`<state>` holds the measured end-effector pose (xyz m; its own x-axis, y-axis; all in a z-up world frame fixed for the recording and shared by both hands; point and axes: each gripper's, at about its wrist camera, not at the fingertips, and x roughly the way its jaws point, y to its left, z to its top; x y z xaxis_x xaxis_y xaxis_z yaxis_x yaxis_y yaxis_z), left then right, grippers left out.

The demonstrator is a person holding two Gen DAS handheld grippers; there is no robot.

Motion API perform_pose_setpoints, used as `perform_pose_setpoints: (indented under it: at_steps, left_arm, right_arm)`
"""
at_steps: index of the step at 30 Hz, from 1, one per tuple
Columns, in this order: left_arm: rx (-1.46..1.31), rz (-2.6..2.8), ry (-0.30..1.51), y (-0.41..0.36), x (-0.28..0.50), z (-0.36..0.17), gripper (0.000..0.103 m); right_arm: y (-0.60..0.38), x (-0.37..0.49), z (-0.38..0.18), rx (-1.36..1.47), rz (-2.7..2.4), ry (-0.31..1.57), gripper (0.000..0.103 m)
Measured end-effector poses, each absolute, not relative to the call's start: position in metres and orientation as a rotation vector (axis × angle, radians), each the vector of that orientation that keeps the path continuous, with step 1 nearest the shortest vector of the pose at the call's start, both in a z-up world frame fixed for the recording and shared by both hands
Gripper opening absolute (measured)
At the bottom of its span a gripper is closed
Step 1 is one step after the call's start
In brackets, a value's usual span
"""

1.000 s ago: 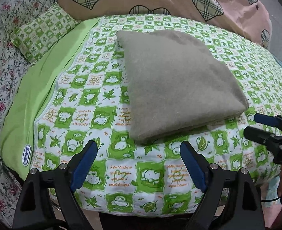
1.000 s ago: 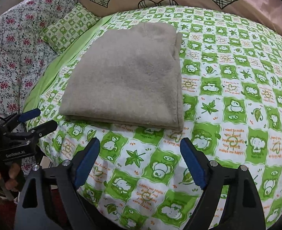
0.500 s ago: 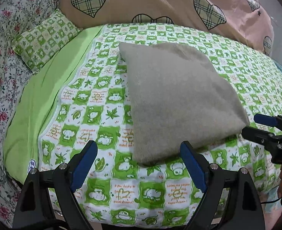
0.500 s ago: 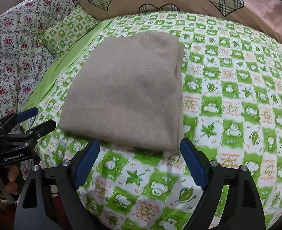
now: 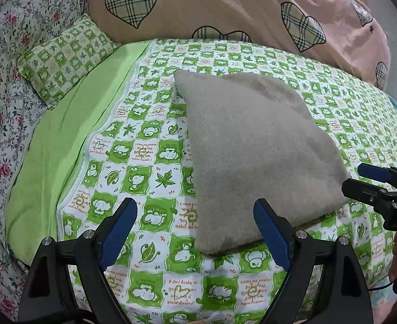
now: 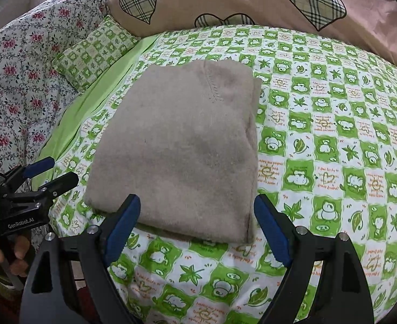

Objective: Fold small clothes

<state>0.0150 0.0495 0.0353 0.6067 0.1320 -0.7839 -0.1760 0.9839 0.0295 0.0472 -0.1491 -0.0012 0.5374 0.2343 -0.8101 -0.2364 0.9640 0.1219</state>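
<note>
Half-hidden folded garment (image 6: pixel 182 151) underlayers.

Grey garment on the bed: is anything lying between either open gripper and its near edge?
Nothing visible. The grey garment lies folded on the green sheet, with only bare sheet between its near edge and the open right gripper. The open left gripper faces its near corner, equally unobstructed.

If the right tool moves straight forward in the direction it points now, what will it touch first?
Most likely the near edge of the folded grey-beige knitted garment, which lies just ahead between the open fingers of the right tool. Depth is unclear, so it might brush the green-and-white patterned bedsheet first.
</note>
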Motion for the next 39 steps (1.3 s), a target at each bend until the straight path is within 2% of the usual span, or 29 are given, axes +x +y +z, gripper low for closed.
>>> perform_pose_setpoints:
  at_steps: [39]
  left_arm:
    - [-0.048, 0.166, 0.898, 0.036, 0.013, 0.034, 0.088]
  right_arm:
    - [-0.139, 0.057, -0.013, -0.003, 0.303, 1.006, 0.086]
